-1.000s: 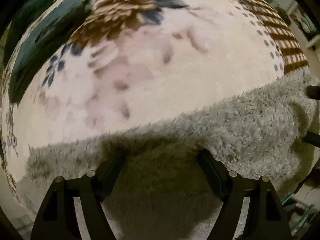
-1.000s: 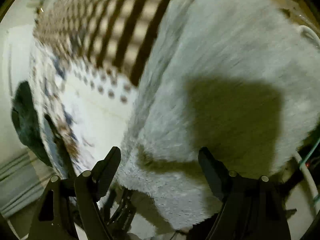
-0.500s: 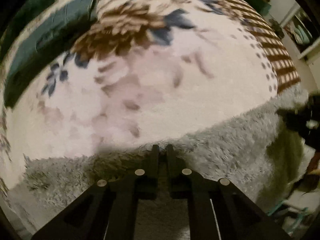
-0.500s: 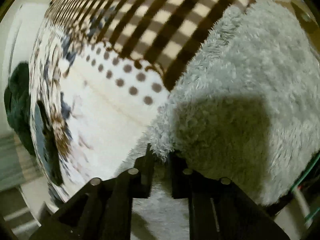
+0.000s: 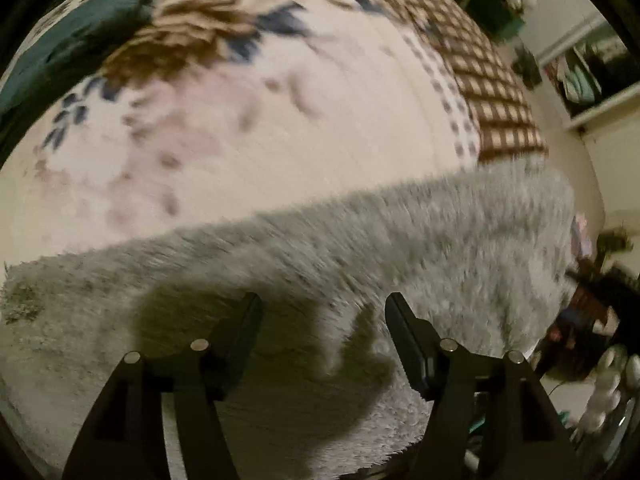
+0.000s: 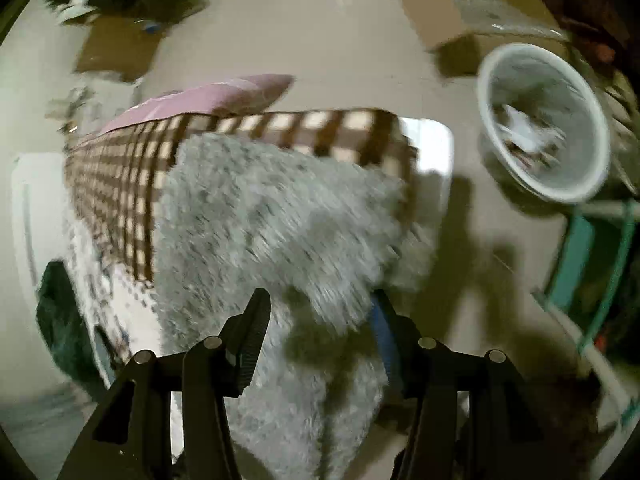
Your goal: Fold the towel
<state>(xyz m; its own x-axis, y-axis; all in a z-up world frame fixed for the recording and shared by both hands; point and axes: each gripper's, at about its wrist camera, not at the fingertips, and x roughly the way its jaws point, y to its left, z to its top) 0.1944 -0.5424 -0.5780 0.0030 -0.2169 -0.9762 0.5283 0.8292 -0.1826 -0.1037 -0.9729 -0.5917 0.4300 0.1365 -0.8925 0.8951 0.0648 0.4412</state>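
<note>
A fluffy grey towel [image 5: 420, 240] lies along the near edge of a bed covered by a floral and checked blanket [image 5: 248, 128]. My left gripper [image 5: 322, 314] hovers just above the towel's near part, its jaws spread wide and holding nothing; its shadow falls on the pile. In the right wrist view the same towel [image 6: 260, 216] covers the blanket's checked corner [image 6: 120, 184]. The right gripper [image 6: 322, 306] is open too, with a raised hump of towel sitting between its fingers [image 6: 256, 320]. Both views are blurred by motion.
A dark green cloth [image 5: 76, 40] lies at the bed's far left. A pink pillow [image 6: 200, 94] rests beyond the checked corner. On the floor to the right stand a white bin [image 6: 540, 124], cardboard boxes [image 6: 440, 4] and a green frame [image 6: 600, 256].
Both grippers were open a second ago, shut on the towel's edge half a second ago, and now stand open again. The right view has swung up toward the room.
</note>
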